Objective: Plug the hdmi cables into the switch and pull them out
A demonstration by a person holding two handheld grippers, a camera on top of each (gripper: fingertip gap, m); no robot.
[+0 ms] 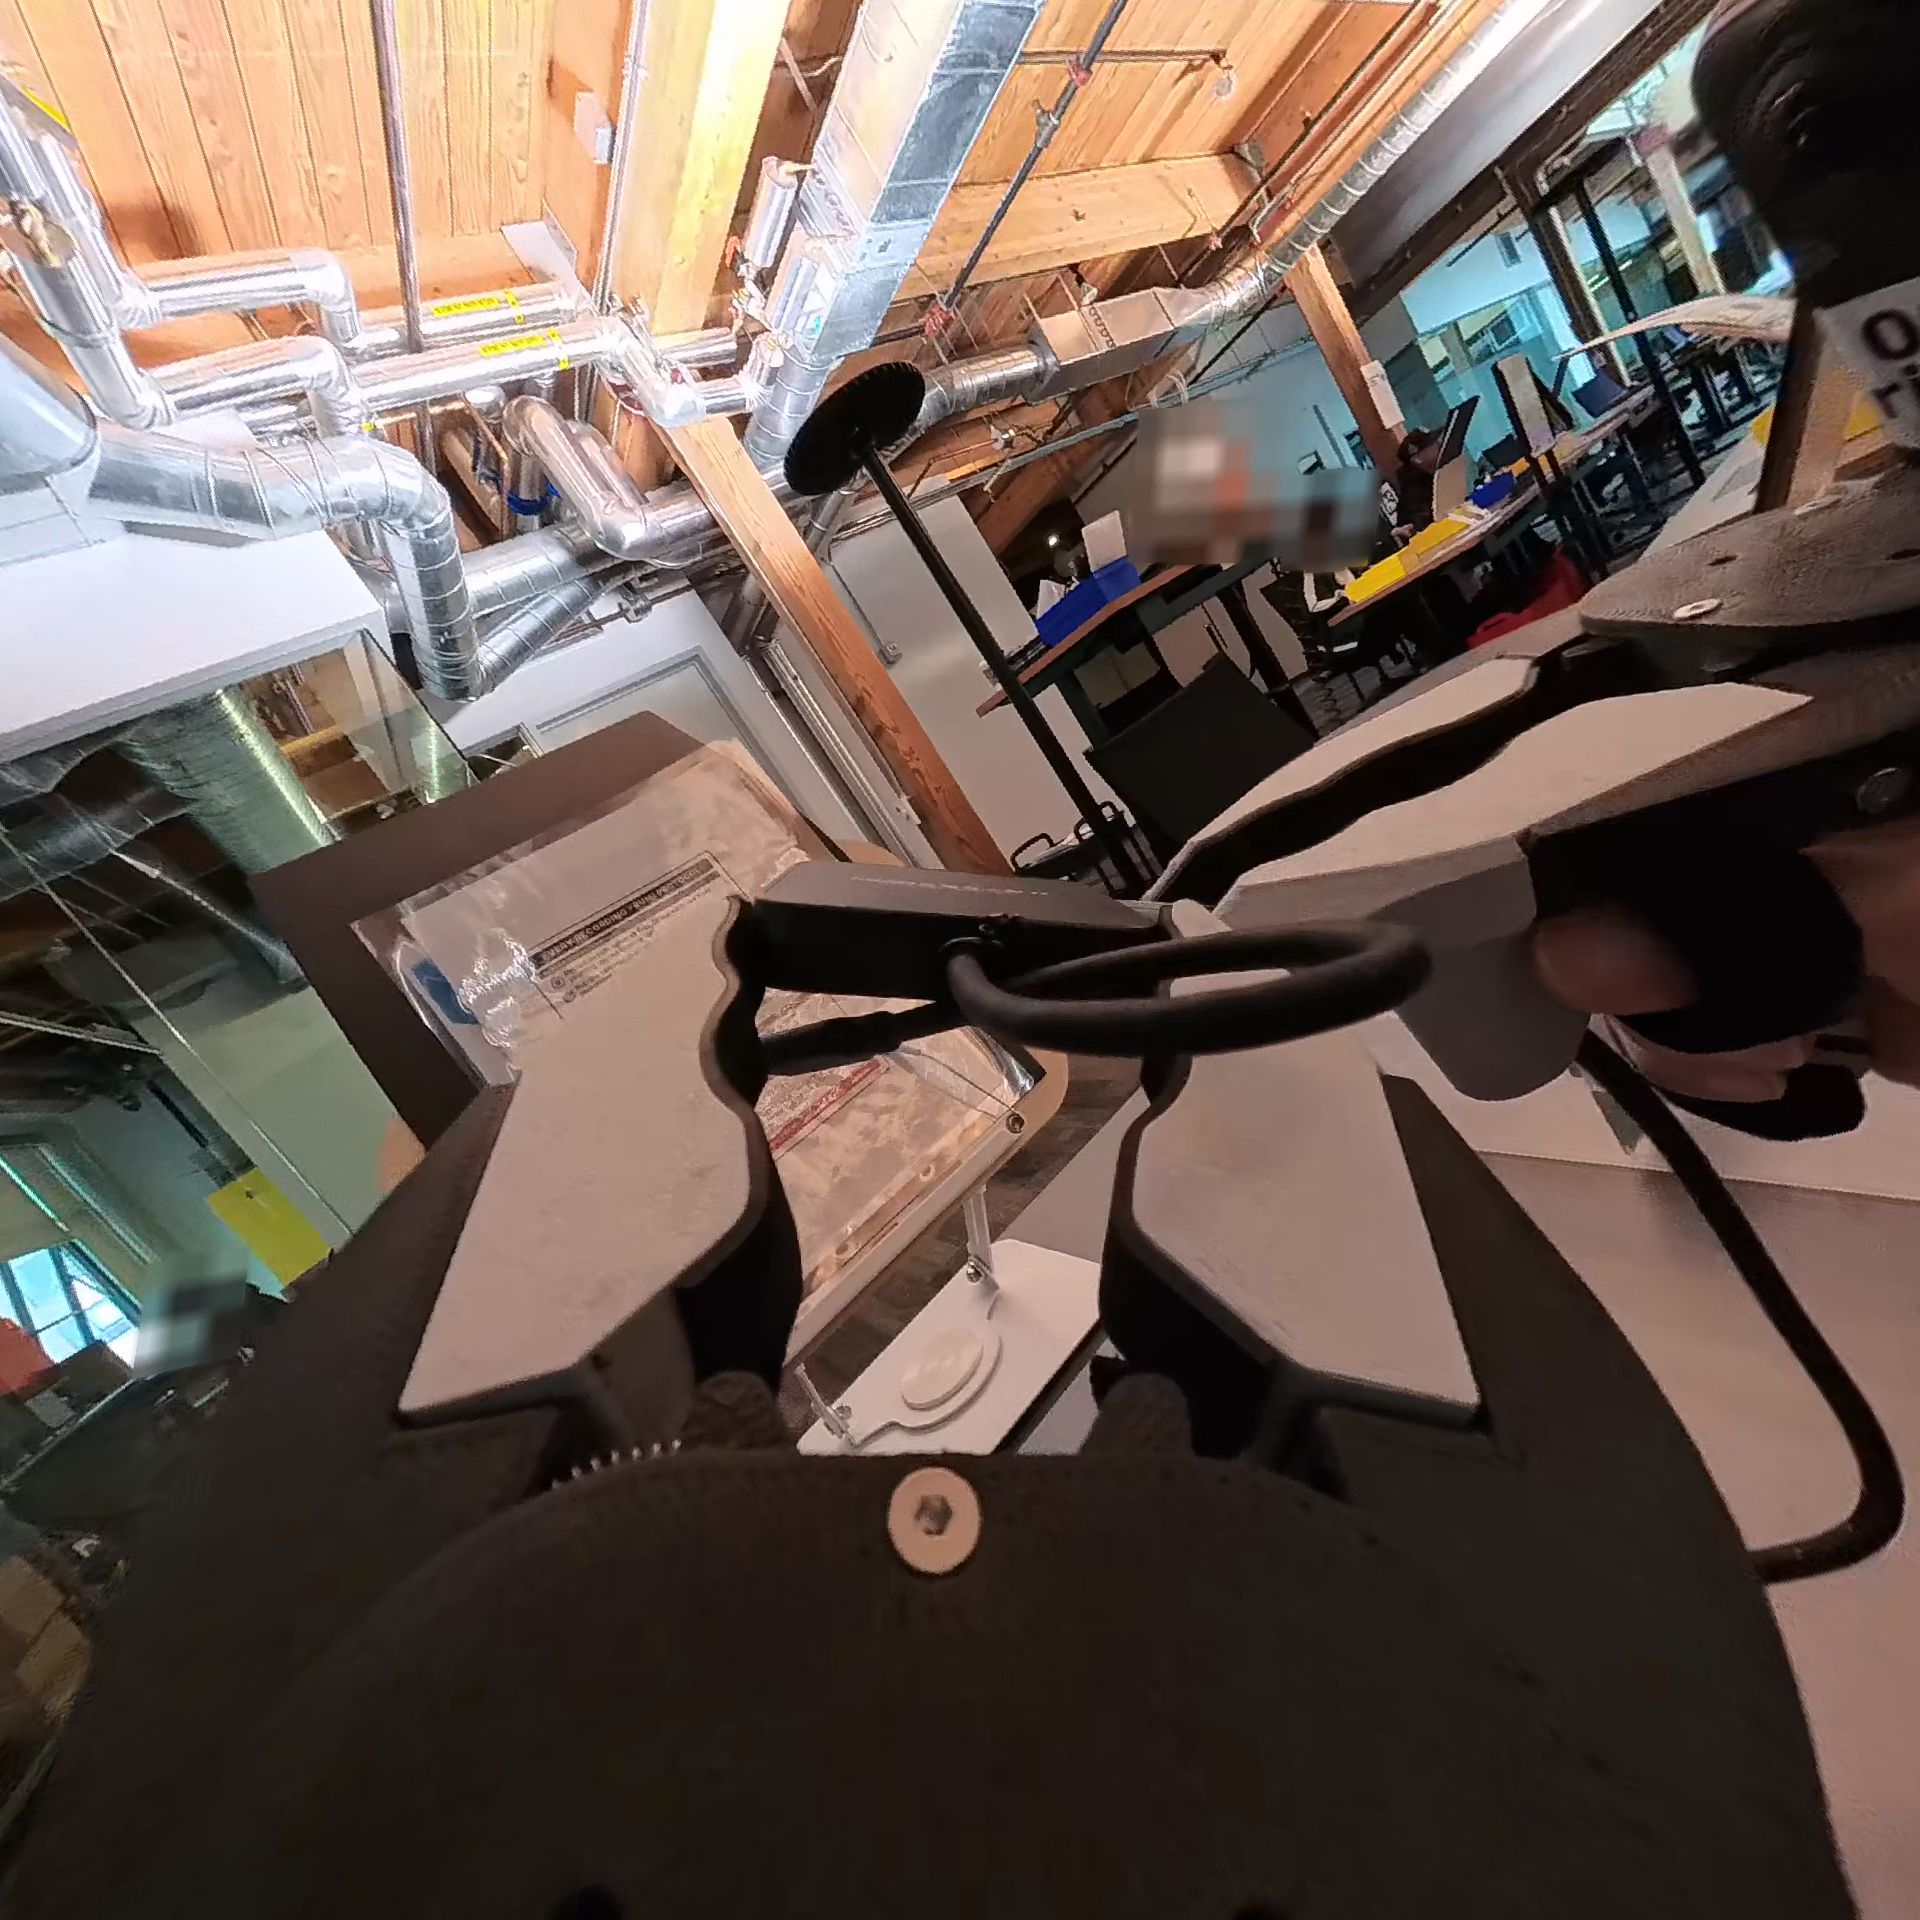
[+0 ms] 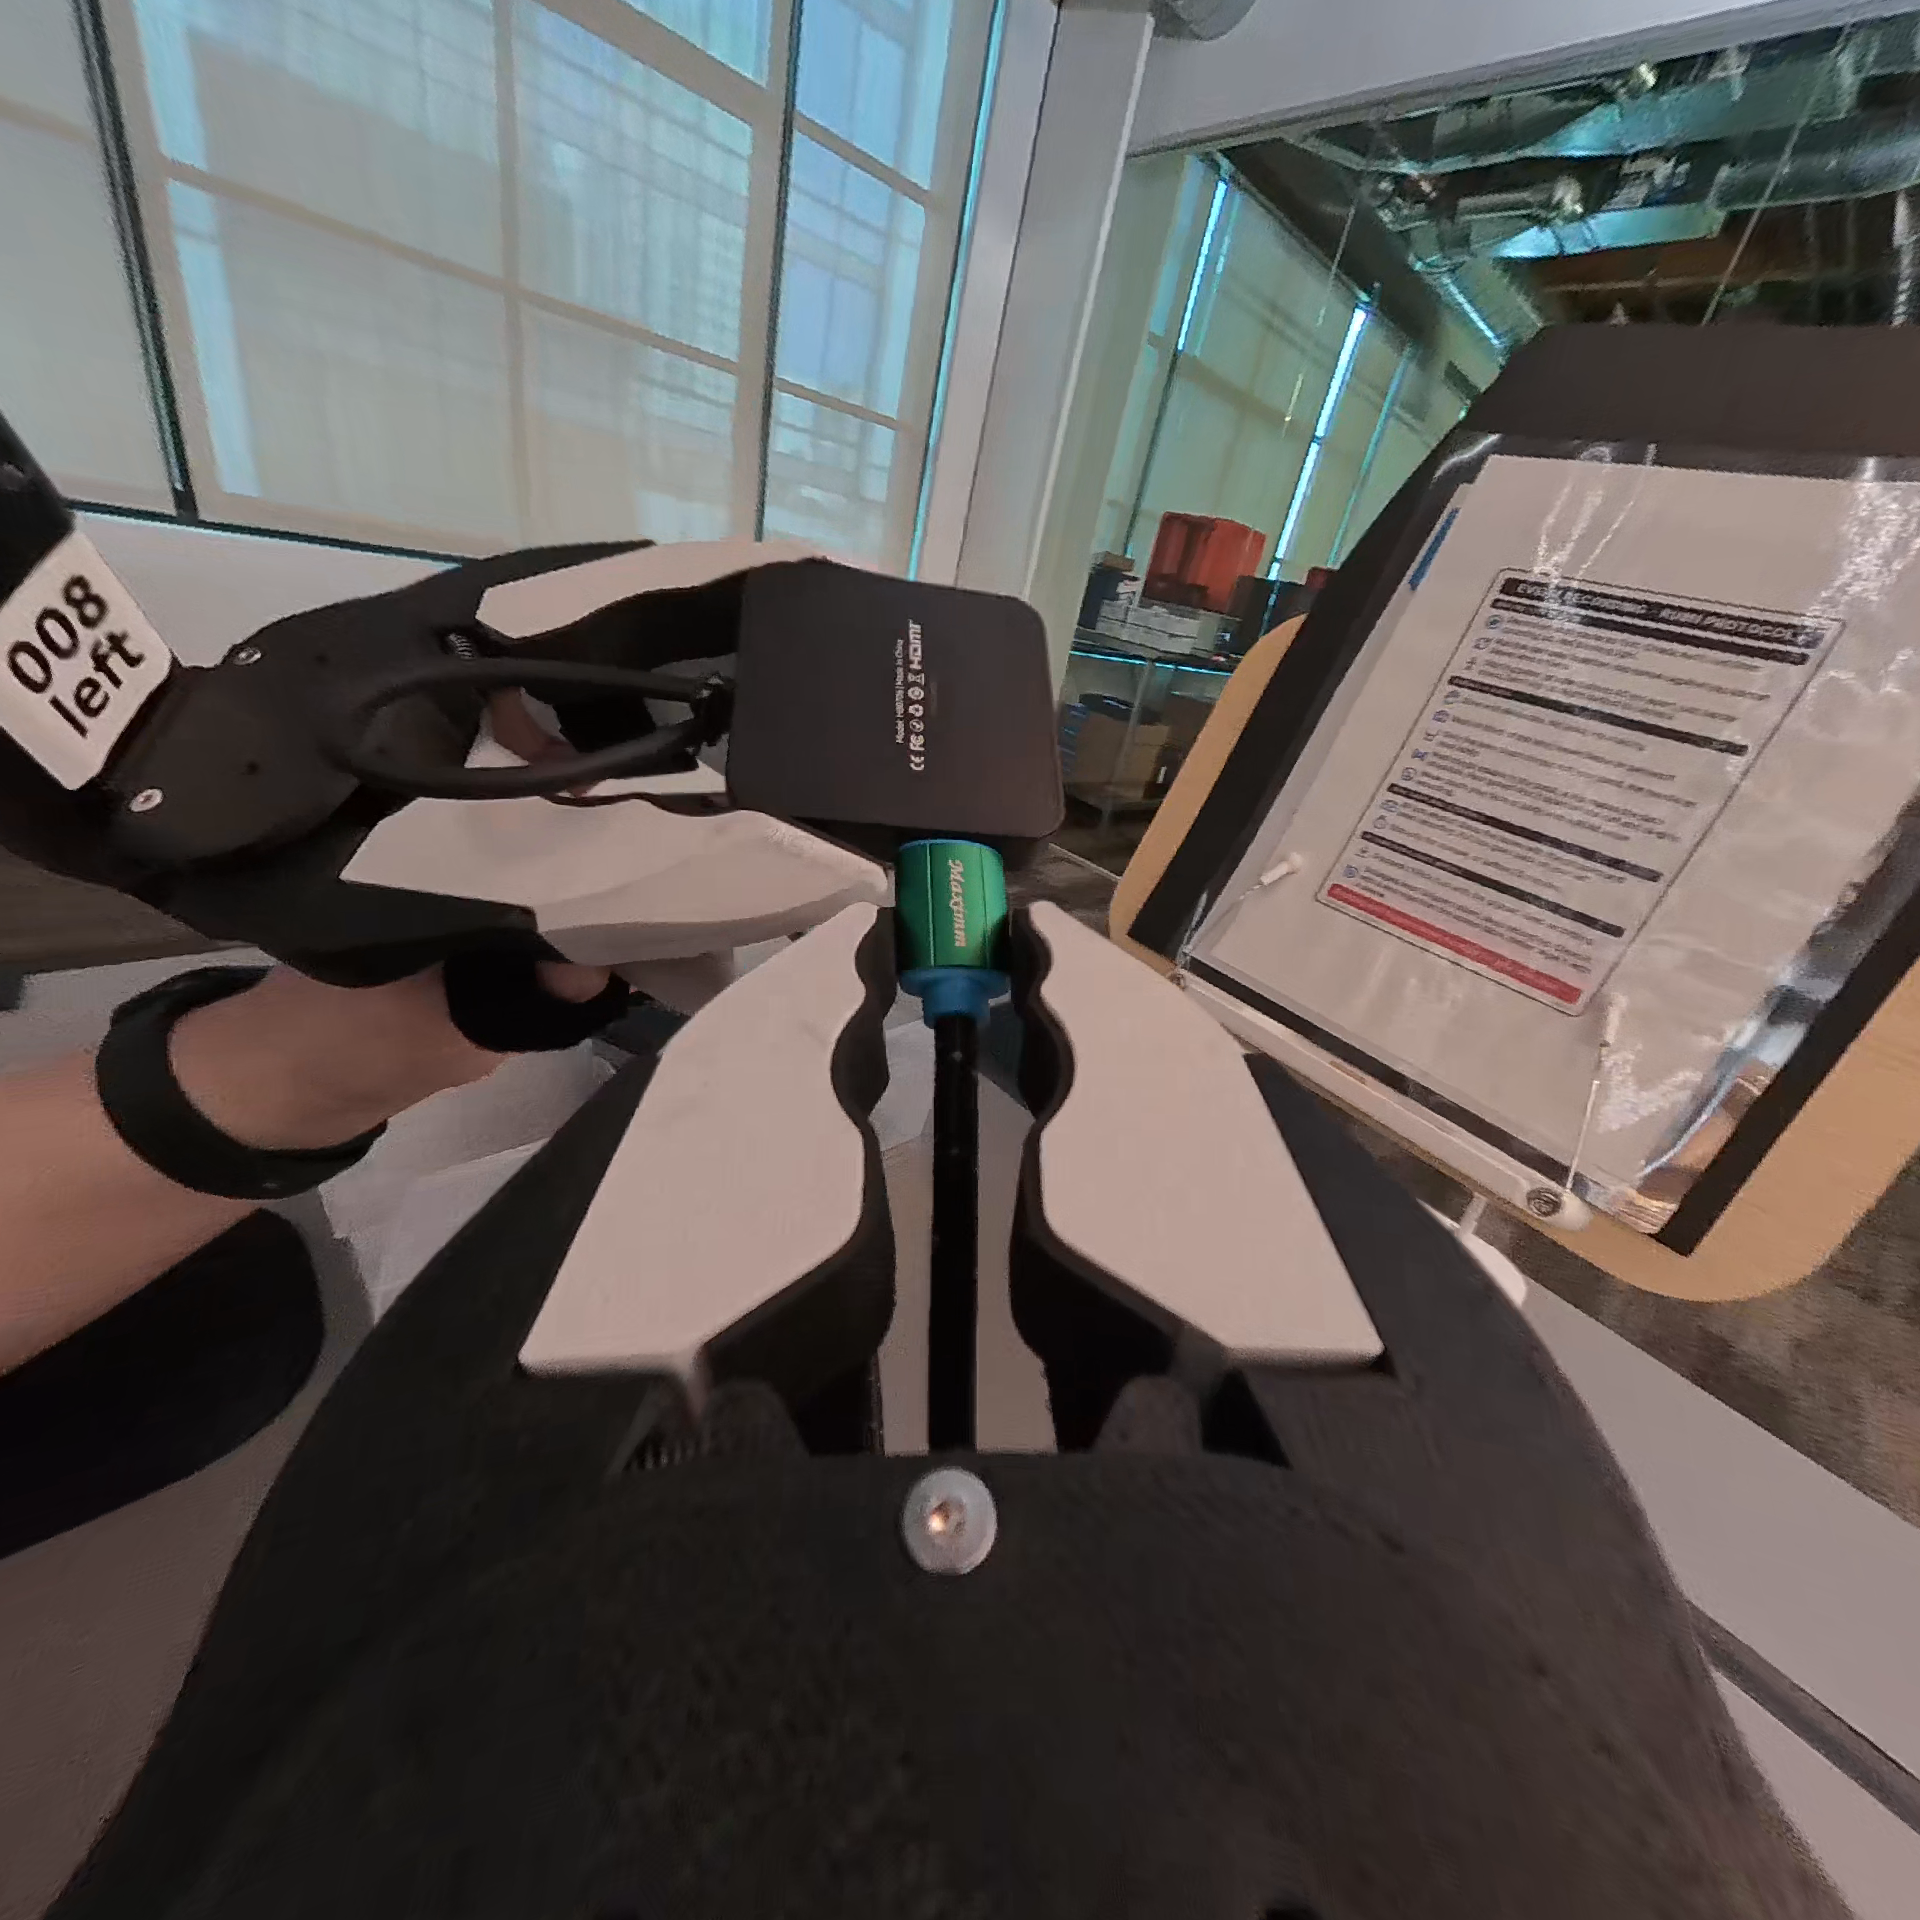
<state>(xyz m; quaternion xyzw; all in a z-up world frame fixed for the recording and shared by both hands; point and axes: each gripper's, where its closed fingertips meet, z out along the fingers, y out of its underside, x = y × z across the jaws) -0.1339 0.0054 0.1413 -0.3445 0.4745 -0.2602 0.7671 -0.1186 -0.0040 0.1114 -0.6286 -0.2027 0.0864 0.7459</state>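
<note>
Switch position is established first in the left wrist view: the flat black unit is held in the air above the white table, seen nearly edge-on, between the fingertips of the left gripper. One fingertip is pressed against the unit's near left end; contact at the other fingertip is hidden behind a looped black cable that leaves the unit's near edge and curls to the right, so a firm pinch cannot be confirmed from this view alone. The right gripper is seen entering from the right, its tips meeting the far right end of the unit, with a gloved hand behind it. A second black cable is draped down over the table at the right. A sheet in a clear stand is located behind the unit. In the right wrist view, the switch is shown flat-on, clamped at its left edge between the white fingers of the left gripper, which is carried by a gloved hand with a dark wristband. A green HDMI plug with a blue collar is seated against the lower edge of the unit. The right gripper is pressed in on the plug from both sides, and the plug's black cable is routed straight back between the two fingers. The sheet in its clear stand is positioned to the right on the table.
</note>
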